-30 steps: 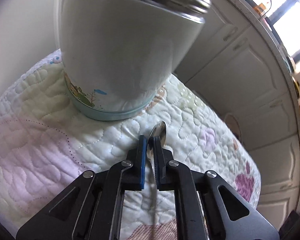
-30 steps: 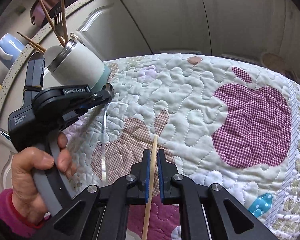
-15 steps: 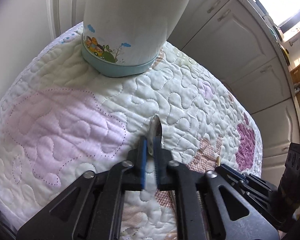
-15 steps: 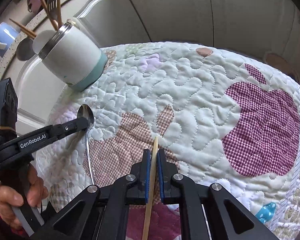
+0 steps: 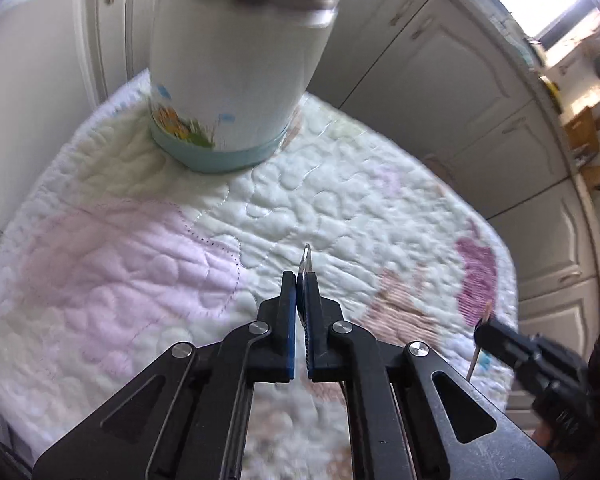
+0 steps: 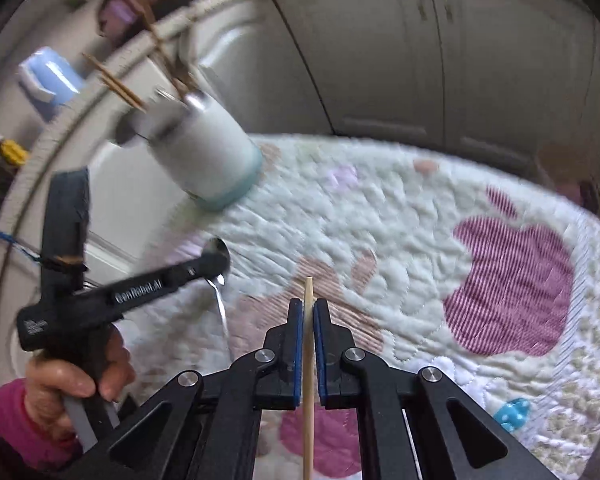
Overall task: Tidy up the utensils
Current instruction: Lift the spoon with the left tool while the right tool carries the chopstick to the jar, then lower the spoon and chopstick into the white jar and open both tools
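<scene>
1. The right gripper is clamped on a thin, pale wooden chopstick; the stick runs straight through the blue pads, its blunt tip poking out toward 12 o'clock.
2. The left gripper is closed on a shiny metal spoon, seen edge-on in its own view. From the right wrist, the spoon's bowl shows at the jaw tips and its handle hangs toward 6 o'clock.
3. A hand with a magenta sleeve grips the left gripper's handle, at 8 o'clock in the right wrist view.
4. Beneath both lies a quilted cloth, cream with a checked purple apple patch.
5. Farther off, at 11 o'clock, stands a white cup with a teal base band and cartoon print, holding chopsticks and other utensils, blurred.
6. Cream cabinet doors stand behind.
</scene>
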`<action>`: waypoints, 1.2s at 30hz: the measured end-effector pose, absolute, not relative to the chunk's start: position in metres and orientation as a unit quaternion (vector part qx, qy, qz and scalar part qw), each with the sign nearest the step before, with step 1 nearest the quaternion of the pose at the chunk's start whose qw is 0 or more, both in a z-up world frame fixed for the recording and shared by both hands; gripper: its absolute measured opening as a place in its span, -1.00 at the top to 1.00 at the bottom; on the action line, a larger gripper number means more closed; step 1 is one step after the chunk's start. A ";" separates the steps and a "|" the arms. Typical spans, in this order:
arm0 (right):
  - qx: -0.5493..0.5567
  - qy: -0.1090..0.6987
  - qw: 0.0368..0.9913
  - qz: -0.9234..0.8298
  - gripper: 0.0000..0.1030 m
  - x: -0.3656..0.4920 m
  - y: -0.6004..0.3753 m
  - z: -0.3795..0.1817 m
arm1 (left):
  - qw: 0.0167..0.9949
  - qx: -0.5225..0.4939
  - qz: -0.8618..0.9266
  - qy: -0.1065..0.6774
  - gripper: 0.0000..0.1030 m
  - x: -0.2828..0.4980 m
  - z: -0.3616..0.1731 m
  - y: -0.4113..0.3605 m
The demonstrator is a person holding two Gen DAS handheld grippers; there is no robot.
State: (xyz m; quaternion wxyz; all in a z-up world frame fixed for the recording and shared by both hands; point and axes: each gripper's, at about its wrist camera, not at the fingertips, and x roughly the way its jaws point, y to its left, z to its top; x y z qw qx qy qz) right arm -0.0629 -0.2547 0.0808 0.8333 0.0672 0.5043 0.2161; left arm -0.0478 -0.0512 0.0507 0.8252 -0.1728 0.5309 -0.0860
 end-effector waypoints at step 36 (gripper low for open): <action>-0.023 0.297 0.913 0.277 0.91 0.020 -0.118 0.313 | 0.966 -0.062 0.047 0.246 0.96 0.011 0.302 0.053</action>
